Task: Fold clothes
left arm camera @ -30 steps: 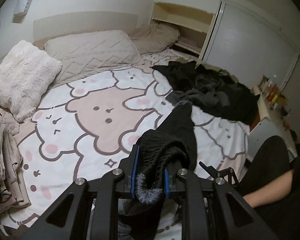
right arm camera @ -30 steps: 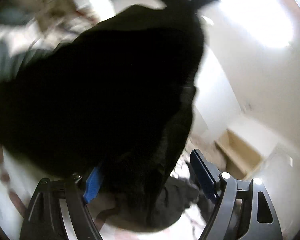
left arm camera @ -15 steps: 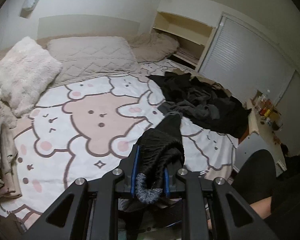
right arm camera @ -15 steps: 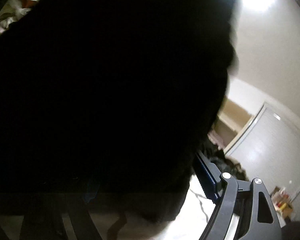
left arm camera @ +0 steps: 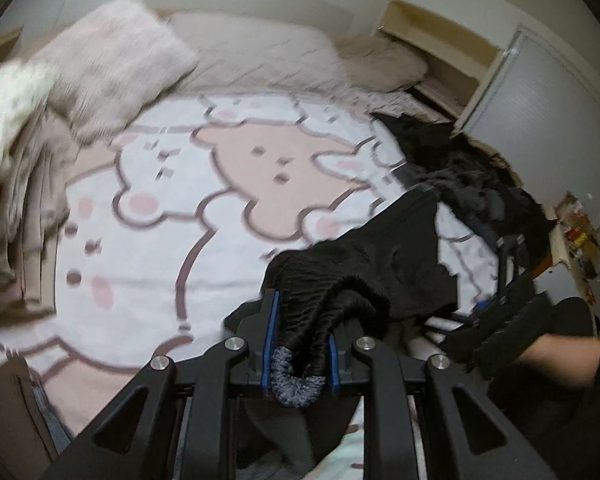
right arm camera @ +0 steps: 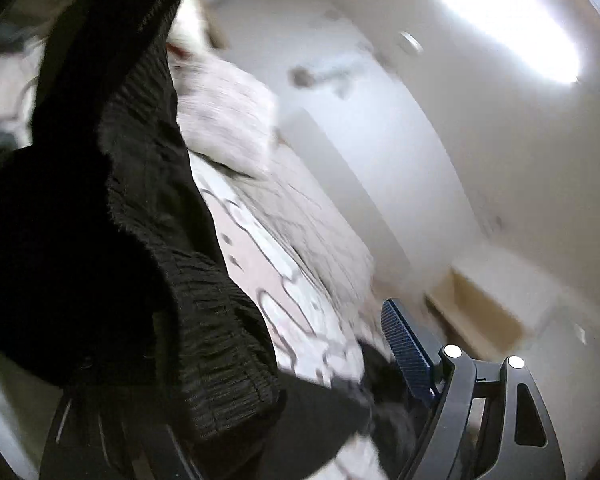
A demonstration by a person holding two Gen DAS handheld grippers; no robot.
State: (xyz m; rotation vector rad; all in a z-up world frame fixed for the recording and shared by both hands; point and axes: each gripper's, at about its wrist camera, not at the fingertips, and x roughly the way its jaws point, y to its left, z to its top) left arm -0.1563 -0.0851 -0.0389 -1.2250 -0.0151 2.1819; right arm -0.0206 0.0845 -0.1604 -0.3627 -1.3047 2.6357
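Note:
A black ribbed garment [left arm camera: 380, 264] hangs from my left gripper [left arm camera: 298, 344], which is shut on its bunched edge; a grey cuff end [left arm camera: 296, 384] sticks out behind the blue pads. The cloth trails right across the bear-print bedspread [left arm camera: 172, 248] toward my right gripper [left arm camera: 508, 276]. In the right wrist view the same black garment [right arm camera: 112, 248] covers the left half of the picture and hides the left finger. My right gripper [right arm camera: 236, 340] stands wide open, its right pad [right arm camera: 406, 348] bare and clear of the cloth.
A heap of dark clothes [left arm camera: 472, 176] lies at the bed's far right. A stack of folded light clothes [left arm camera: 16, 184] sits at the left edge, with pillows [left arm camera: 116, 68] at the head. A person's forearm [left arm camera: 556, 360] is at lower right, by a cluttered side table [left arm camera: 576, 236].
My left gripper has sunk toward the bed and rolled, still gripping the garment. In the right wrist view the black cloth has slid to the left, uncovering the bed and wall.

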